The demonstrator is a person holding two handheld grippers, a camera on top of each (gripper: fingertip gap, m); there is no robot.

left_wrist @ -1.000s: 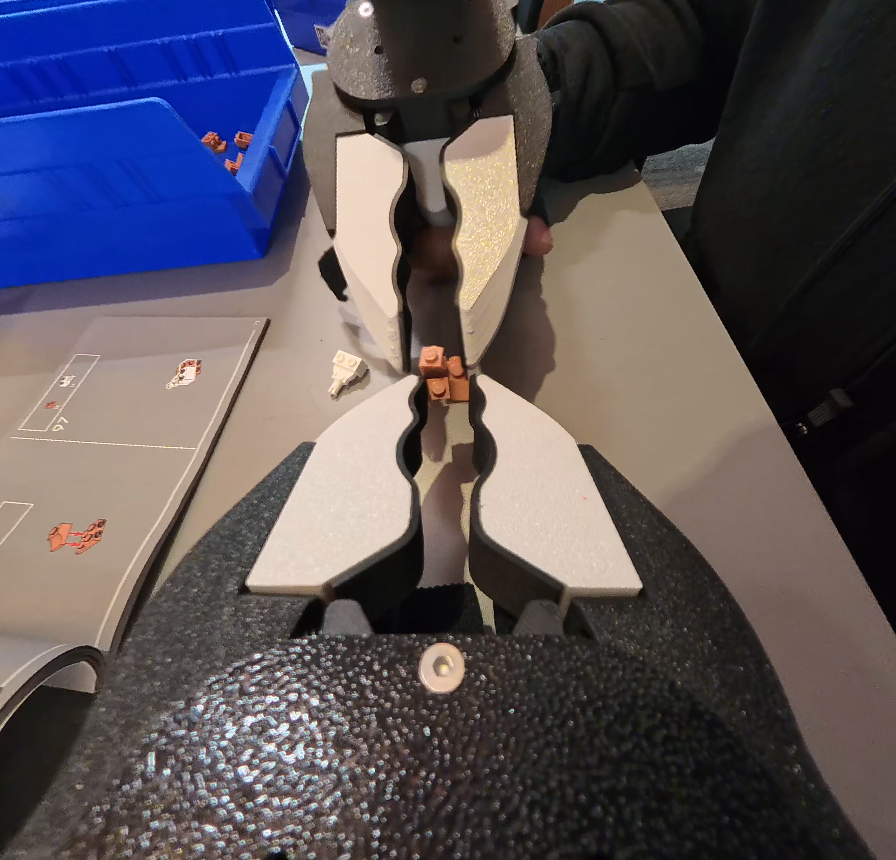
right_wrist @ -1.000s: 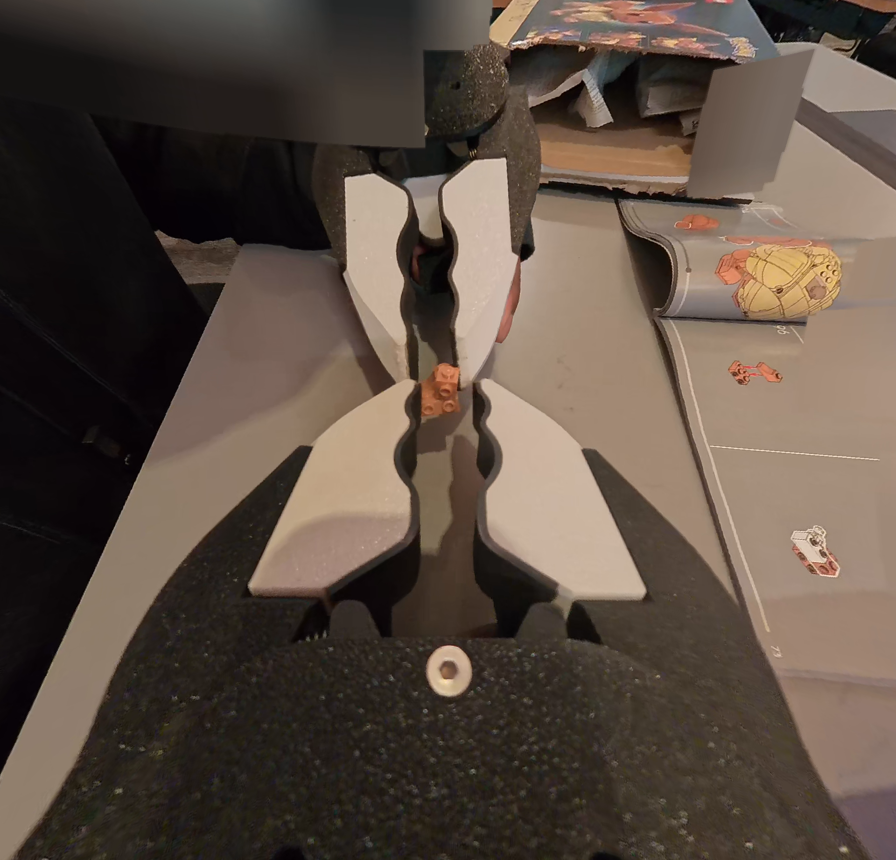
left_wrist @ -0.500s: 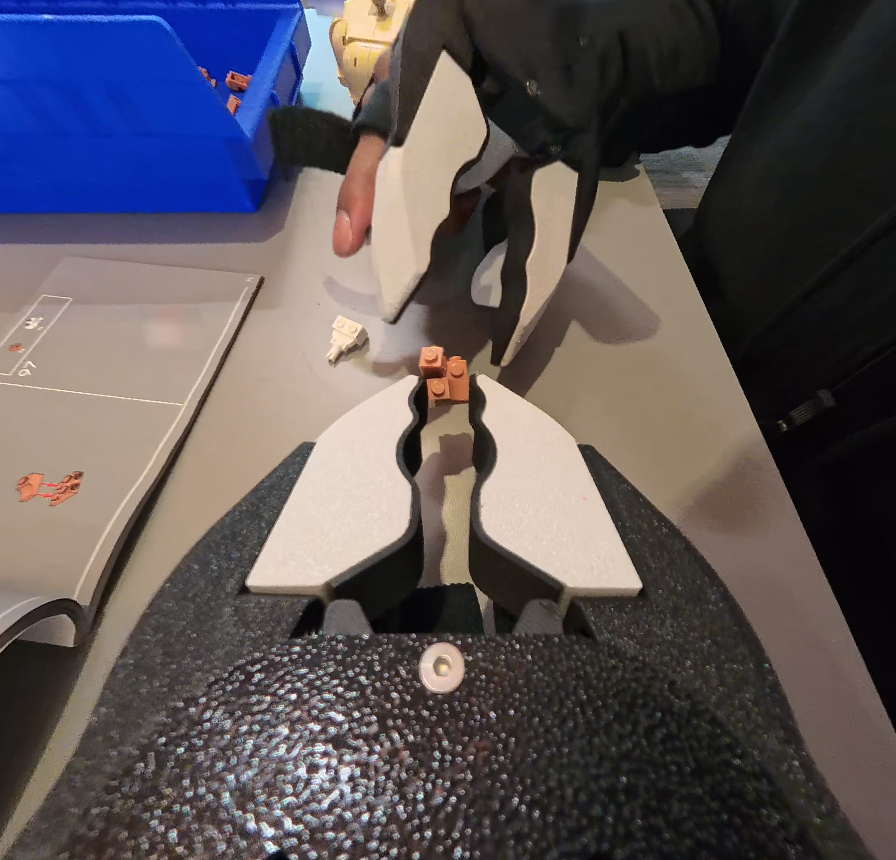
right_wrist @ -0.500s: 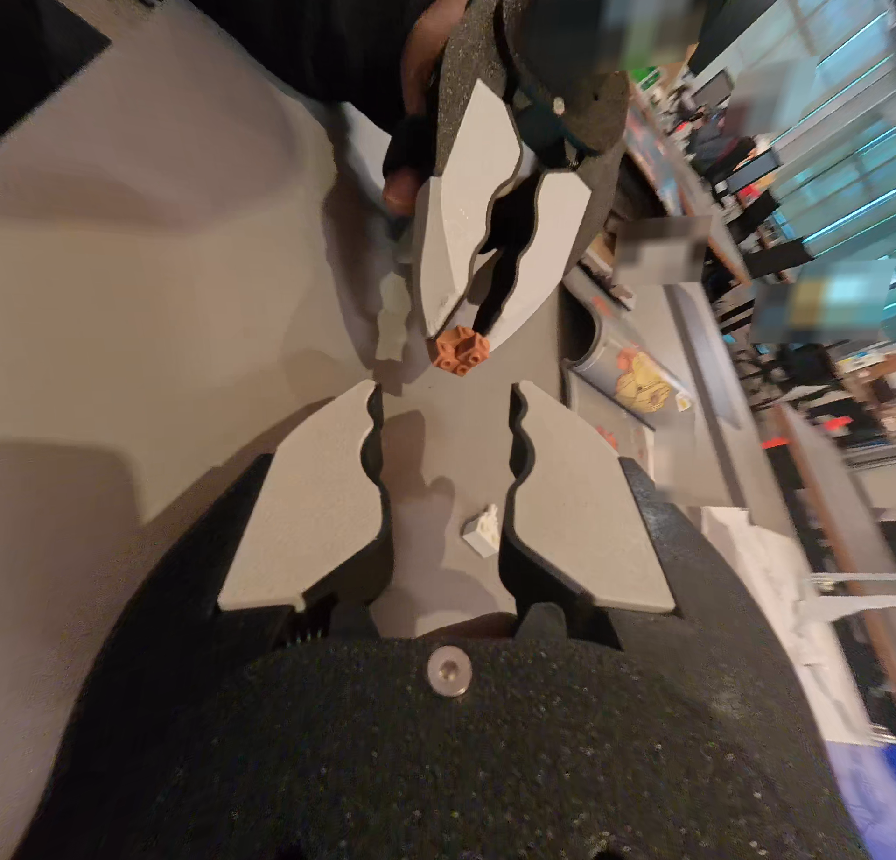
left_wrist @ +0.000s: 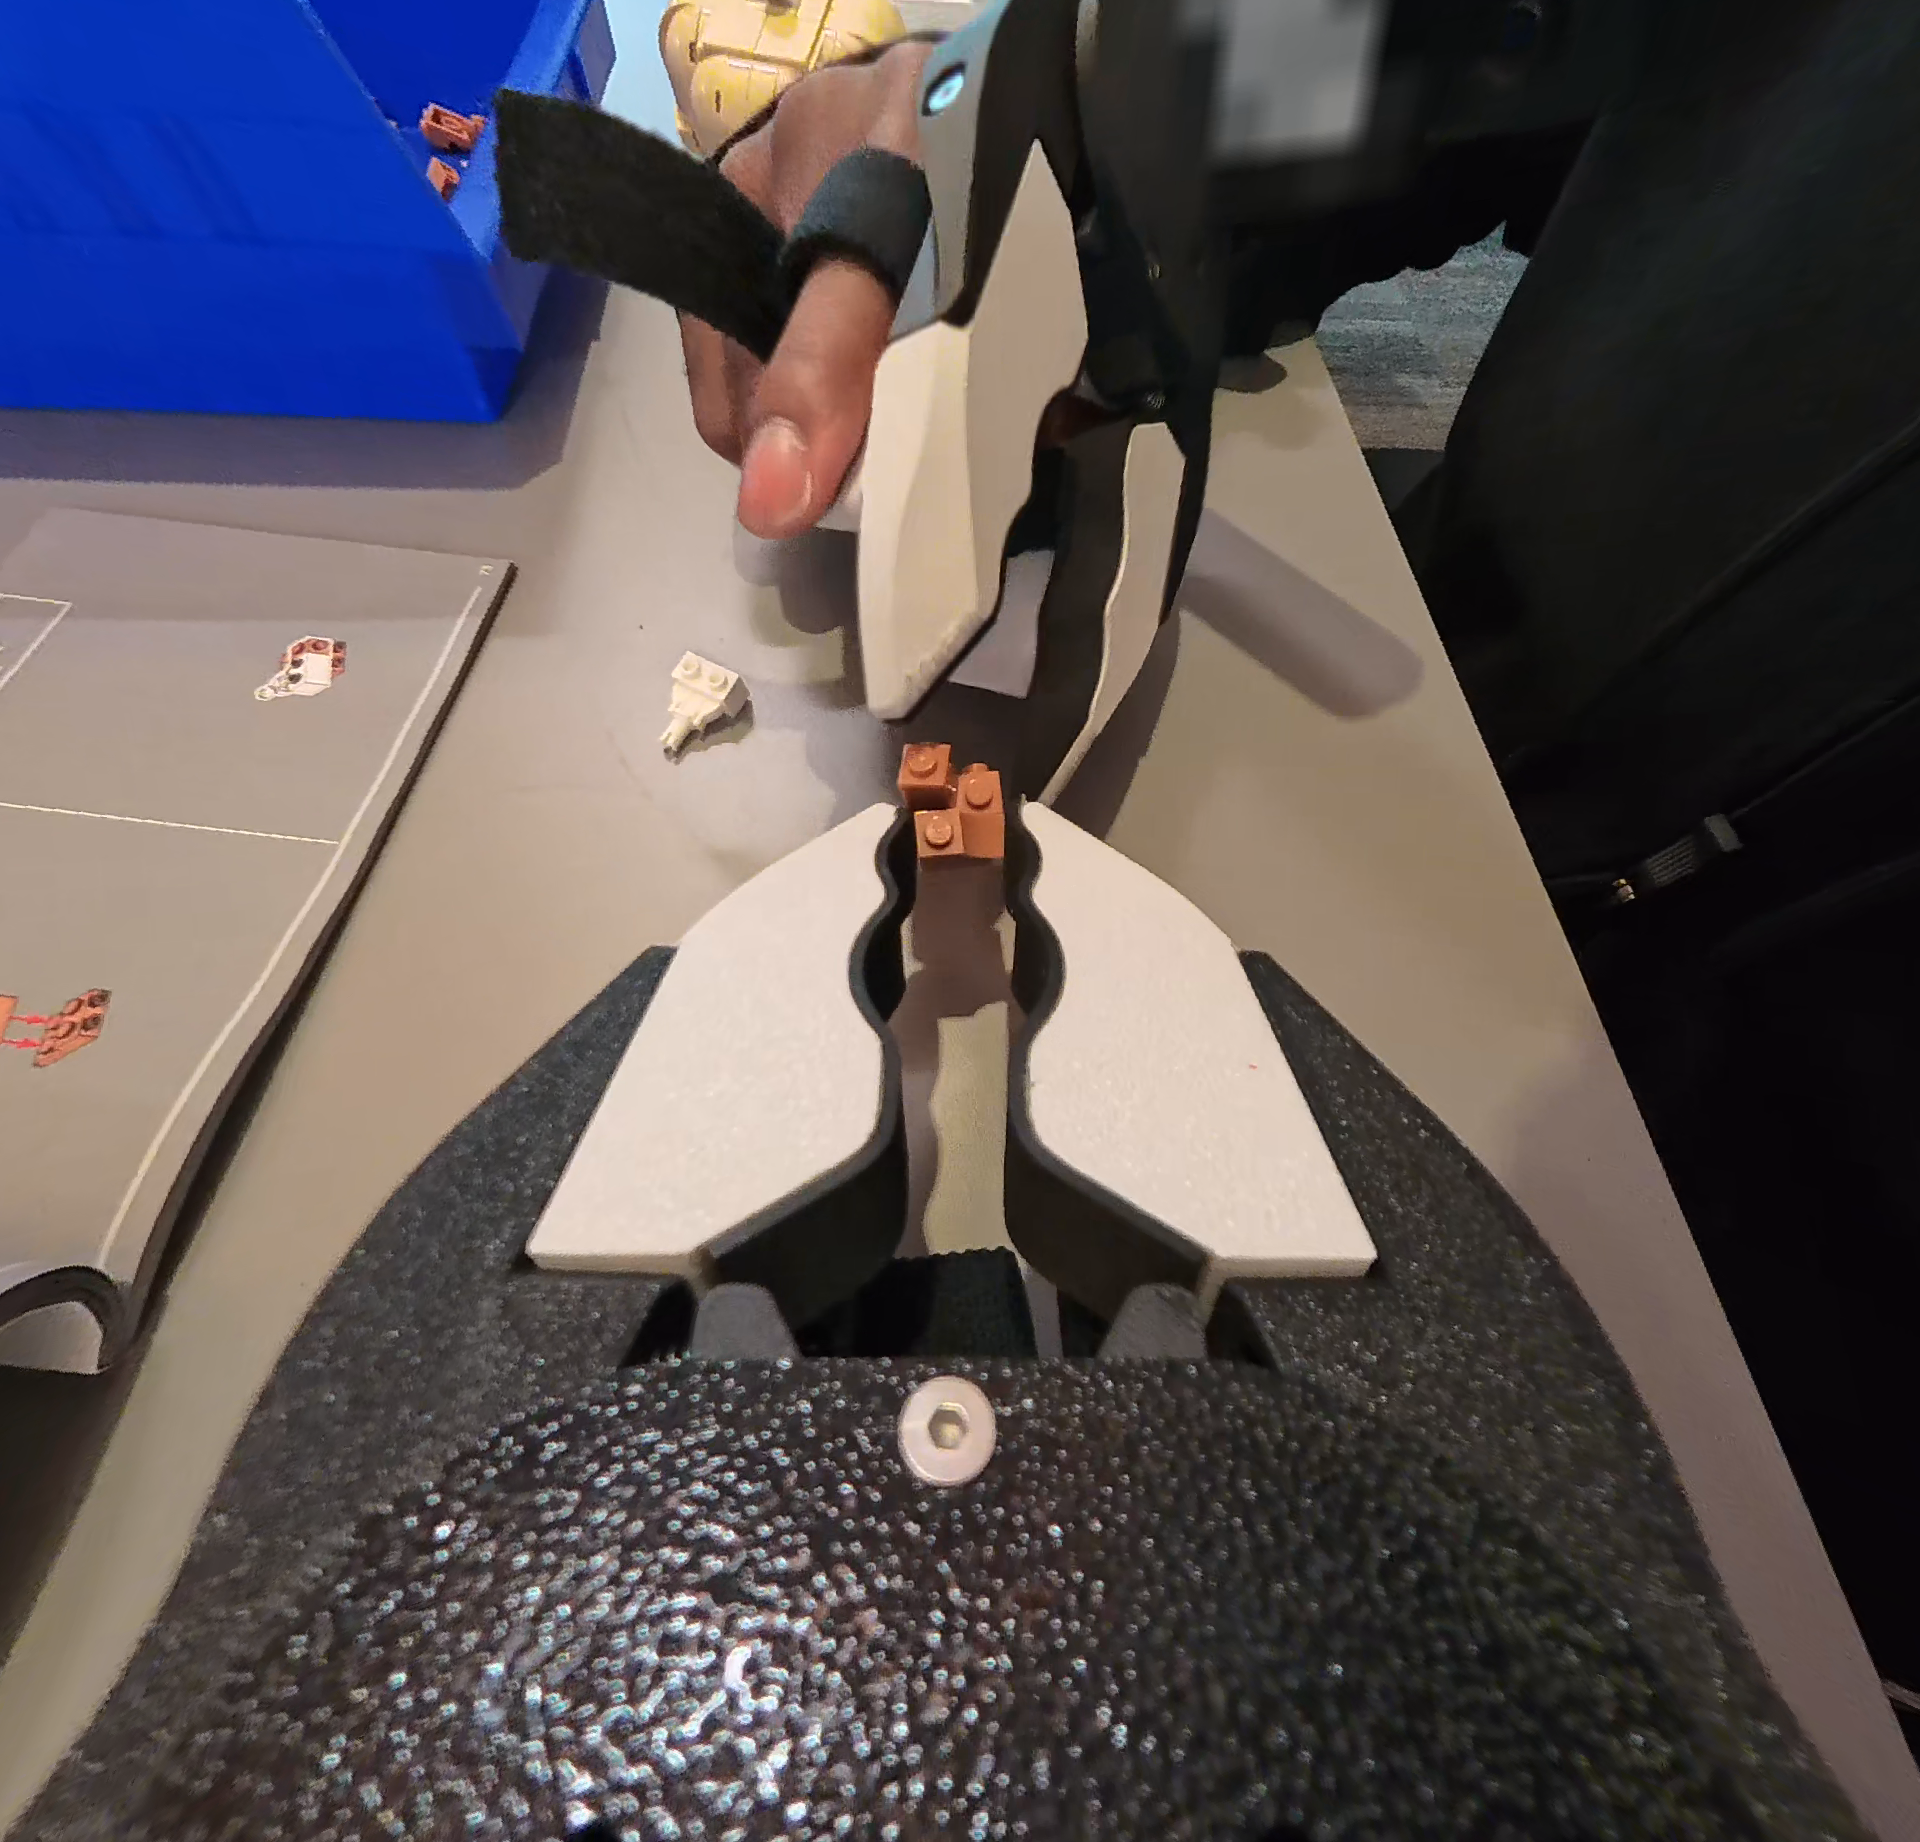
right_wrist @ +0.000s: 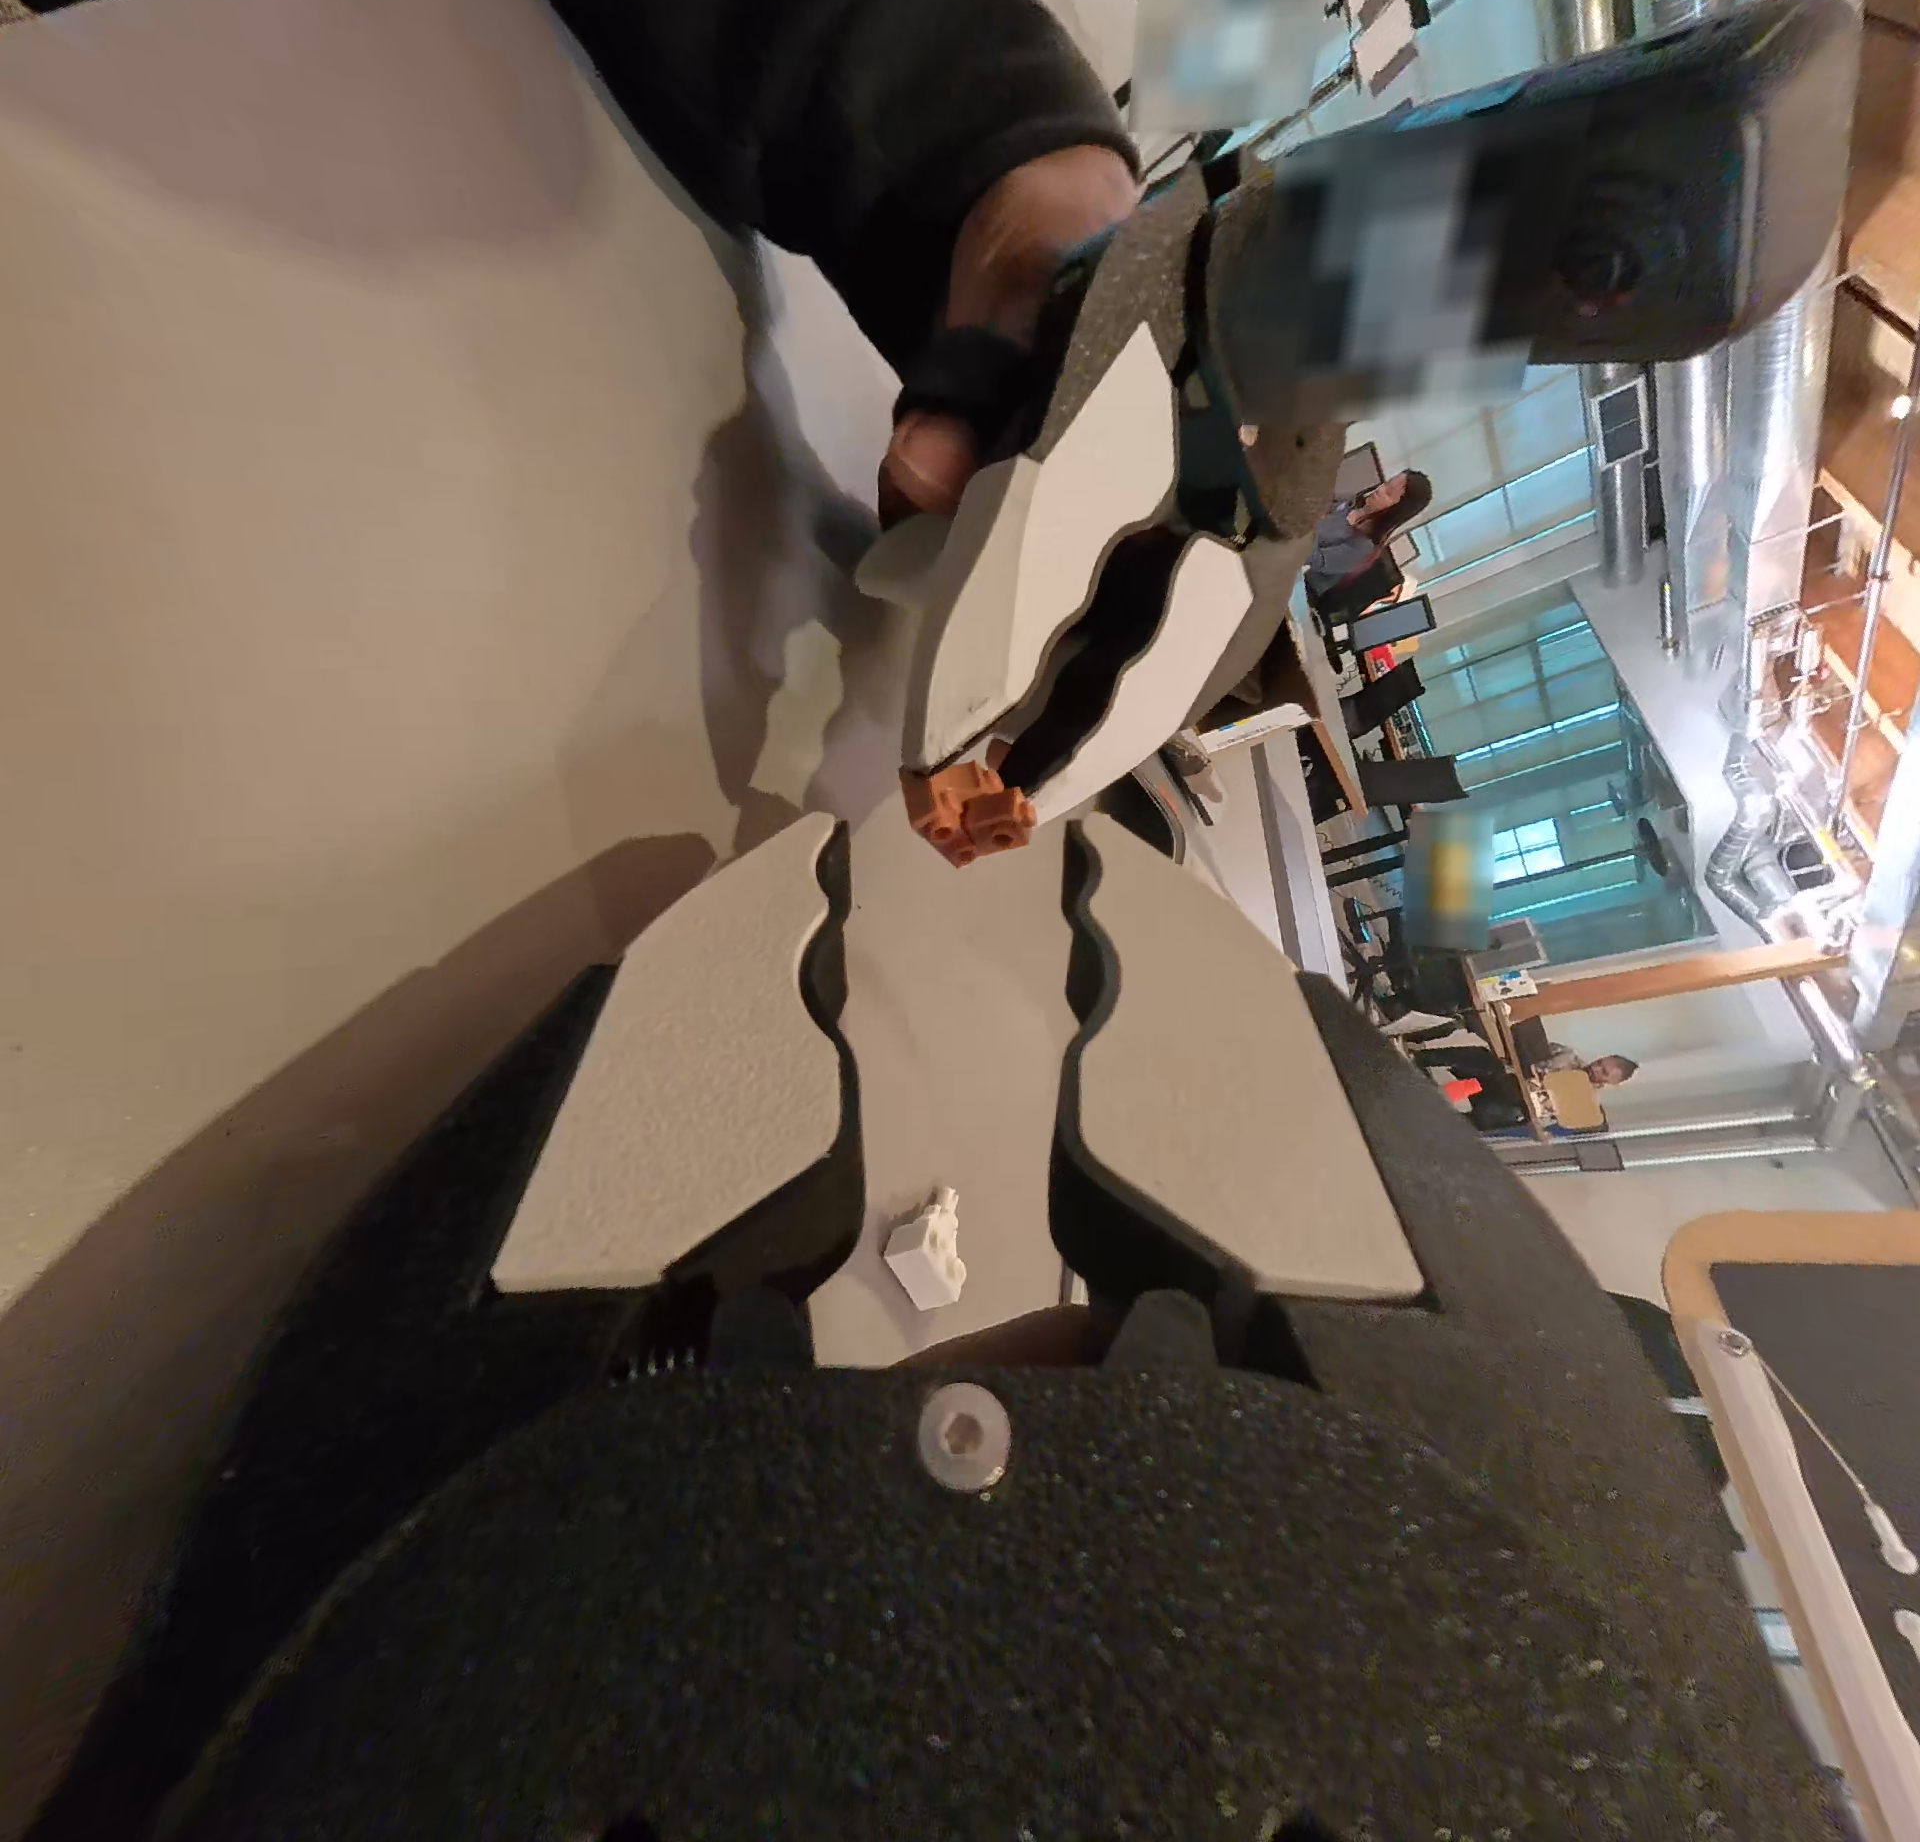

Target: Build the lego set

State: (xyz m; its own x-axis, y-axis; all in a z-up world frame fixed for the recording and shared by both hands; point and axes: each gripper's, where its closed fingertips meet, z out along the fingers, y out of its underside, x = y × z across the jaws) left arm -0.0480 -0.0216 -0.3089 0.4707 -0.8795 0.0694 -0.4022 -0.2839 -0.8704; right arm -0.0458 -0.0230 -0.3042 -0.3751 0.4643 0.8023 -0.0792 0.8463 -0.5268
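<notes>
Left claw (left_wrist: 958, 824): closed on a small cluster of brown bricks (left_wrist: 951, 805), both pads pressed to its sides at the very tips. The cluster sticks out past the fingertips, studs up in the left wrist view; in the right wrist view the same cluster (right_wrist: 968, 813) shows at the tips of the far claw, held above the grey table (left_wrist: 1299, 909).

Right claw (right_wrist: 951, 836): open, jaws well apart, nothing between the pads. It is tilted over the table with its tips just beside the brown cluster but not touching it. In the left wrist view this claw (left_wrist: 997, 732) hangs point-down just behind the cluster, a hand (left_wrist: 800, 338) with a black strap around one finger gripping it.

A white brick (left_wrist: 704, 696) lies on the table left of the cluster, apart from both claws; in the right wrist view it sits far back between the open fingers (right_wrist: 927, 1247).

Booklet (left_wrist: 208, 805) lies open at the left edge. Blue bins (left_wrist: 239, 234) stand behind it, one with brown pieces inside. A tan brick model (left_wrist: 779, 36) stands beyond the hand.
</notes>
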